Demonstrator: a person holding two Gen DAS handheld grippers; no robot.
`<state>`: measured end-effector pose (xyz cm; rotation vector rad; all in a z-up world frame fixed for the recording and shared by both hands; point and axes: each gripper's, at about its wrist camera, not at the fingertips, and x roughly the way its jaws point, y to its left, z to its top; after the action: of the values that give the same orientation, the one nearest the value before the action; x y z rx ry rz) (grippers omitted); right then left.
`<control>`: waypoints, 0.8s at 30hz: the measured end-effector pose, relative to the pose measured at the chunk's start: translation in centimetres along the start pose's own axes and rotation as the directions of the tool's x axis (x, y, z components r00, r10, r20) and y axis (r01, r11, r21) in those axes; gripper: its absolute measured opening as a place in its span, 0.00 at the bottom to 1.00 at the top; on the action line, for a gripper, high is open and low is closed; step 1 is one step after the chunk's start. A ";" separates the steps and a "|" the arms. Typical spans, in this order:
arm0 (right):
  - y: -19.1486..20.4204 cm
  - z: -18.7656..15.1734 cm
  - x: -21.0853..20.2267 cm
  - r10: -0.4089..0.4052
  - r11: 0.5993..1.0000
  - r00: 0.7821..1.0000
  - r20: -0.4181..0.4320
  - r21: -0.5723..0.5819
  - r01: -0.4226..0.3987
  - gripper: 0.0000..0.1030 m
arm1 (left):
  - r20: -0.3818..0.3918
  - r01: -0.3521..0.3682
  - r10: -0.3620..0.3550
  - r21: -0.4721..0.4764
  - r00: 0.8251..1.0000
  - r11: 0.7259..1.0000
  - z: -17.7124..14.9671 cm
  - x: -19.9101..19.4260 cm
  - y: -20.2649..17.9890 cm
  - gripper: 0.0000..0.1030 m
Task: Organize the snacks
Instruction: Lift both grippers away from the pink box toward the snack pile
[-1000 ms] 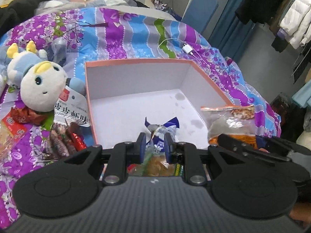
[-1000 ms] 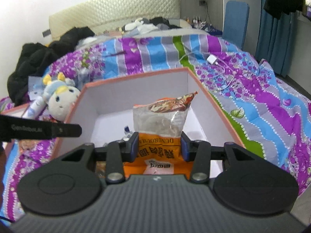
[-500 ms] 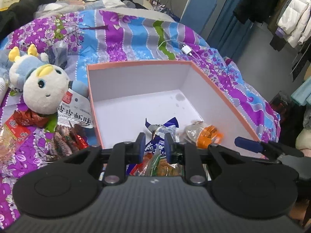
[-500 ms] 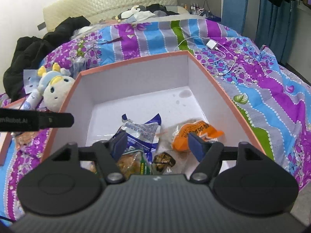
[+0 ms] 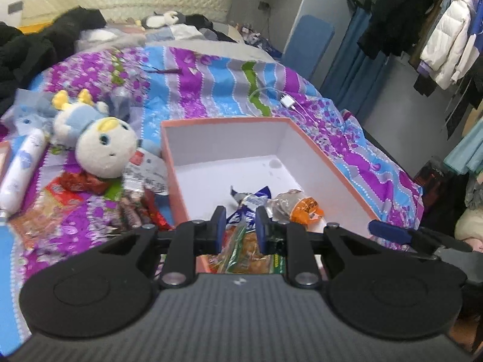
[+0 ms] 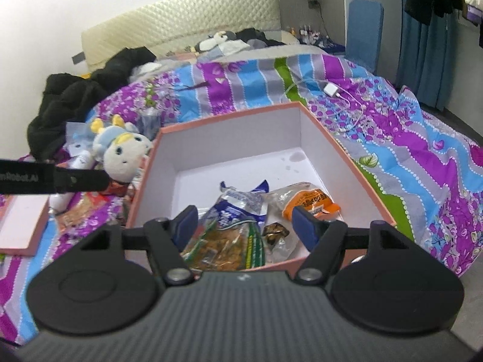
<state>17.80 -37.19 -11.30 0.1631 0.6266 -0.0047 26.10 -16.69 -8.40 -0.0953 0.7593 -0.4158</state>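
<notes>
The loose snacks [image 5: 135,211] lie on the bed, left of the pink box [image 5: 326,163] and nearer the empty, narrow left hand-held gripper [image 5: 237,226], while the right hand-held gripper [image 6: 246,226] hangs wide and empty above the box's packets [image 6: 308,202].

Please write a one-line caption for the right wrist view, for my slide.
Right gripper, jaws open and empty, above a pink-rimmed box holding snack packets, including an orange one, on a flowered quilt.
</notes>
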 end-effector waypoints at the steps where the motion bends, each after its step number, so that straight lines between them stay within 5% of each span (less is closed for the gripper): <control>1: 0.3 0.0 -0.6 0.002 1.000 1.000 0.007 -0.001 -0.002 0.68 | 0.011 -0.013 0.013 0.014 1.000 1.000 -0.2 -0.8 -0.2 0.23; 24: 6.2 -5.0 -11.8 0.100 0.994 0.991 0.085 -0.046 -0.097 0.68 | 0.117 -0.064 0.072 -0.064 0.991 0.996 -8.7 -16.7 2.9 0.23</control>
<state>5.61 -30.82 -7.43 0.1521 0.5303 0.0964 10.28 -6.87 -4.57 -0.1490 0.6557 -0.3194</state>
